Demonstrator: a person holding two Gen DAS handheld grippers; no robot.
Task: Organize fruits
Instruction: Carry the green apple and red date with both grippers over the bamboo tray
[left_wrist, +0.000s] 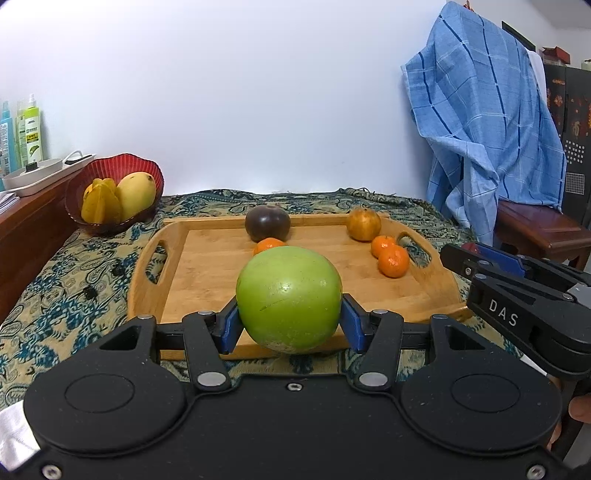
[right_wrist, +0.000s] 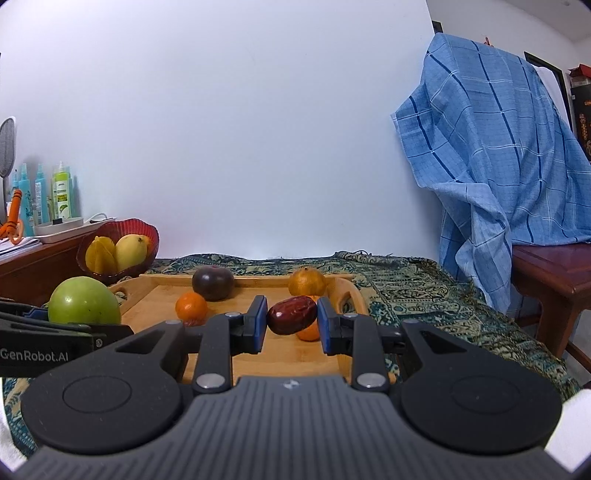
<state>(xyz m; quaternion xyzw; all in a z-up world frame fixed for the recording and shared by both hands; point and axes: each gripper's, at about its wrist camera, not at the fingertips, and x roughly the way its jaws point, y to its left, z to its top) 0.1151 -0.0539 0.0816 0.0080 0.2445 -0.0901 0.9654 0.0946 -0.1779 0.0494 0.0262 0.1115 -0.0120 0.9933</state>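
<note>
My left gripper (left_wrist: 289, 325) is shut on a big green apple (left_wrist: 288, 298) and holds it over the near edge of the wooden tray (left_wrist: 207, 269). My right gripper (right_wrist: 291, 325) is shut on a dark red jujube (right_wrist: 292, 314) above the tray's right side (right_wrist: 251, 354). On the tray lie a dark purple fruit (left_wrist: 267, 222), a brownish-yellow fruit (left_wrist: 363, 223) and small oranges (left_wrist: 393, 260). A red bowl (left_wrist: 110, 173) at the back left holds a starfruit (left_wrist: 100, 205) and a mango (left_wrist: 135, 195).
The tray rests on a patterned cloth (left_wrist: 55, 295). A wooden side table with bottles (left_wrist: 33, 133) and a white tray stands at the left. A chair draped in blue checked cloth (left_wrist: 480, 140) stands at the right. A white wall is behind.
</note>
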